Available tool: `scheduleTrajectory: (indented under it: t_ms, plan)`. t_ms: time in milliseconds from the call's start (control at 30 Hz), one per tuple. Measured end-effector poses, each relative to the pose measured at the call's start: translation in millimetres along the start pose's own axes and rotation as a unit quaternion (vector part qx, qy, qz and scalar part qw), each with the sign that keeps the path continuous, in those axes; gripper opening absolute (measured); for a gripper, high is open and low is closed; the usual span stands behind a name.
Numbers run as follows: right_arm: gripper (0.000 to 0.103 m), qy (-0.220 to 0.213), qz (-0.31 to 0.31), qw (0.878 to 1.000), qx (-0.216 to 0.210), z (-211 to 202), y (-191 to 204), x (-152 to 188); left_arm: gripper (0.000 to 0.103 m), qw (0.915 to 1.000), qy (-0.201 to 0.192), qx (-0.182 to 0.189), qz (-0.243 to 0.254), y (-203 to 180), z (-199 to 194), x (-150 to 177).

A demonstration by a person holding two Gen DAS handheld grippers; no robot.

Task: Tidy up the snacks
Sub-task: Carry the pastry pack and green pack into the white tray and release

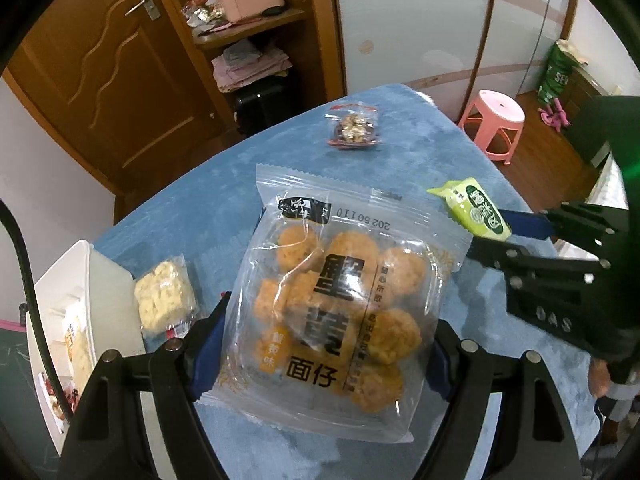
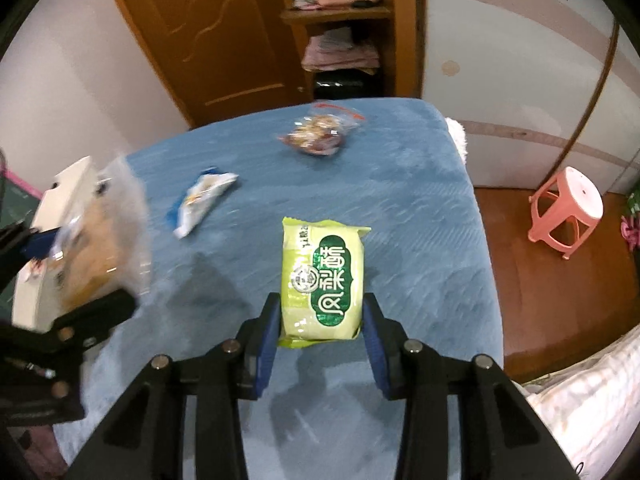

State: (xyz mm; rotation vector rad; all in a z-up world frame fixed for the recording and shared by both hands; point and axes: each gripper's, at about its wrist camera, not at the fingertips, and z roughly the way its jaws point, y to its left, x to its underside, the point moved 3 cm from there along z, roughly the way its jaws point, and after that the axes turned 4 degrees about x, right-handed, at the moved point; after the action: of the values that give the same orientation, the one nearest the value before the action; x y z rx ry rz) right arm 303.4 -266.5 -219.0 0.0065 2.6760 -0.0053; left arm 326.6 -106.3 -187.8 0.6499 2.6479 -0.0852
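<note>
My left gripper (image 1: 320, 344) is shut on a clear pack of orange crab-roe snack balls (image 1: 336, 296) and holds it above the blue table (image 1: 420, 152). It shows blurred at the left of the right wrist view (image 2: 96, 240). My right gripper (image 2: 322, 320) is shut on a green pineapple cake packet (image 2: 322, 280), also held above the table; it shows in the left wrist view (image 1: 476, 208). A white storage box (image 1: 64, 292) with snacks inside stands at the table's left edge.
A pale crispy bar packet (image 1: 164, 300) lies by the box. A blue and white packet (image 2: 202, 200) lies mid-table. A clear bag of nuts (image 1: 354, 128) lies at the far end. A pink stool (image 2: 568, 212) stands on the floor to the right.
</note>
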Motion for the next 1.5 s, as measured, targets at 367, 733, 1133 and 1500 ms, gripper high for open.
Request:
scheduleTrajectory:
  t_ms: [367, 733, 1133, 1500]
  plan:
    - [0.04, -0.061, -0.032, 0.997, -0.035, -97.5, 40.3, 25.7, 0.08, 0.9996, -0.027, -0.002, -0.005, -7.6, -76.5, 30.2]
    - [0.04, -0.12, -0.068, 0.99, -0.043, -175.6, 81.0, 37.8, 0.08, 0.9971, -0.07, -0.004, -0.031, 5.0, -160.3, 61.8]
    - [0.04, -0.155, -0.123, 0.978, -0.057, -220.6, 145.7, 43.0, 0.08, 0.9927, -0.1, -0.017, -0.066, 51.9, -215.6, 99.5]
    - [0.04, -0.163, -0.174, 0.968, -0.082, -228.3, 215.9, 36.1, 0.08, 0.9844, -0.102, -0.059, -0.13, 145.7, -242.0, 139.8]
